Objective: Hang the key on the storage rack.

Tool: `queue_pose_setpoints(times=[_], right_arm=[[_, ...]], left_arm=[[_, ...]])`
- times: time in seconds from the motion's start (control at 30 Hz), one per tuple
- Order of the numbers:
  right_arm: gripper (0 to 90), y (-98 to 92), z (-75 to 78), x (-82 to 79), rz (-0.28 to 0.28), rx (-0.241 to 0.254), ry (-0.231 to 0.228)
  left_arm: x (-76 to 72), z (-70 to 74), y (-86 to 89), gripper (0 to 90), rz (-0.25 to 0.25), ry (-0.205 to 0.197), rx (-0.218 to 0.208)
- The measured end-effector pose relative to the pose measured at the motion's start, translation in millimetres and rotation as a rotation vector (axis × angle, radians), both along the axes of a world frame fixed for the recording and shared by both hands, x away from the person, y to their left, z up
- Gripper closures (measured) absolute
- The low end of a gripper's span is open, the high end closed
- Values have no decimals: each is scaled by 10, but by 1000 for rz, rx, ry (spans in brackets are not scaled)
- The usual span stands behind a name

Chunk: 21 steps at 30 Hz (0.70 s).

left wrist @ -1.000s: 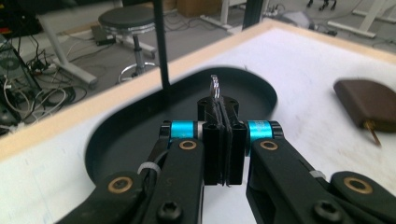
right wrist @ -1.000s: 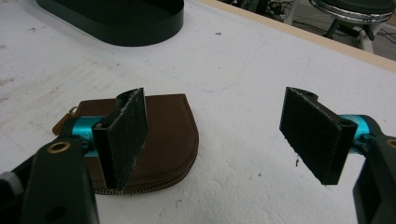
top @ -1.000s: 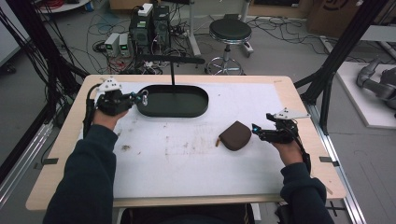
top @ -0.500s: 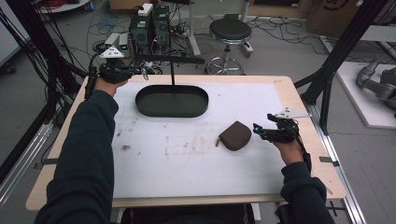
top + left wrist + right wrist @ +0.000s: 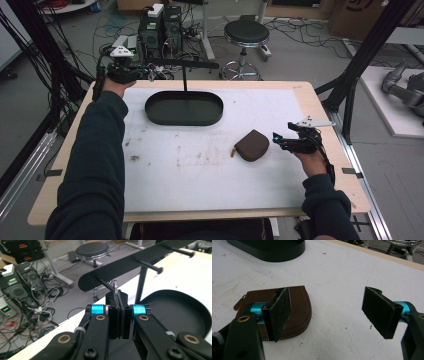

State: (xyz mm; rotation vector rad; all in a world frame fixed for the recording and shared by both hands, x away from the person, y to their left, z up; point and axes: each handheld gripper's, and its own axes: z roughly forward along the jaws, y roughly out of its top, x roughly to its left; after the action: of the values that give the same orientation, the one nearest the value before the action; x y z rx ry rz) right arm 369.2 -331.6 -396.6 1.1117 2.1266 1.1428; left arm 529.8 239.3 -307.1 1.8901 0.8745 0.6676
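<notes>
Beyond the far edge of the table (image 5: 320, 107) a round black stool (image 5: 246, 33) stands on a chrome base, well apart from everything else. To its left two dark computer towers (image 5: 161, 30) sit on the grey floor, a small white box (image 5: 155, 9) resting on top of them, and loose cables (image 5: 295, 27) sprawl all around. Black frame posts (image 5: 361, 60) rise at the right of the table, and more posts hung with cabling stand at the left. Farther right, a grey robot arm (image 5: 402, 90) lies on a pale mat. Cardboard boxes (image 5: 357, 12) line the back wall.
</notes>
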Motion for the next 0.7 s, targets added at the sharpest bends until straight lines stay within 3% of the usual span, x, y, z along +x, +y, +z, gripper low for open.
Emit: queue_pose_setpoints(times=[0.13,0.2,0.33,0.37,0.43,0.47,0.5,0.7], right_arm=[[238,16,-5,0,3,-4,-1],[238,12,-3,-2,4,-4,3],[238,14,-9,5,-2,0,5],[238,16,-9,4,0,-4,4],[238,19,-7,-1,2,-6,2],[238,19,-4,-8,0,-5,4],[238,15,-2,-11,0,-6,4],[238,7,-10,-2,0,-7,4]], left_arm=[[34,-5,-2,882,21,-6,-19],[33,-7,0,882,4,-7,-33],[23,-30,-83,882,-59,4,-10],[26,-33,-105,881,-53,0,5],[27,-29,-112,881,-45,-6,-5],[21,-3,-97,882,-38,-24,-41],[16,10,-84,882,-38,-27,-43],[1,34,42,882,-14,-9,-38]])
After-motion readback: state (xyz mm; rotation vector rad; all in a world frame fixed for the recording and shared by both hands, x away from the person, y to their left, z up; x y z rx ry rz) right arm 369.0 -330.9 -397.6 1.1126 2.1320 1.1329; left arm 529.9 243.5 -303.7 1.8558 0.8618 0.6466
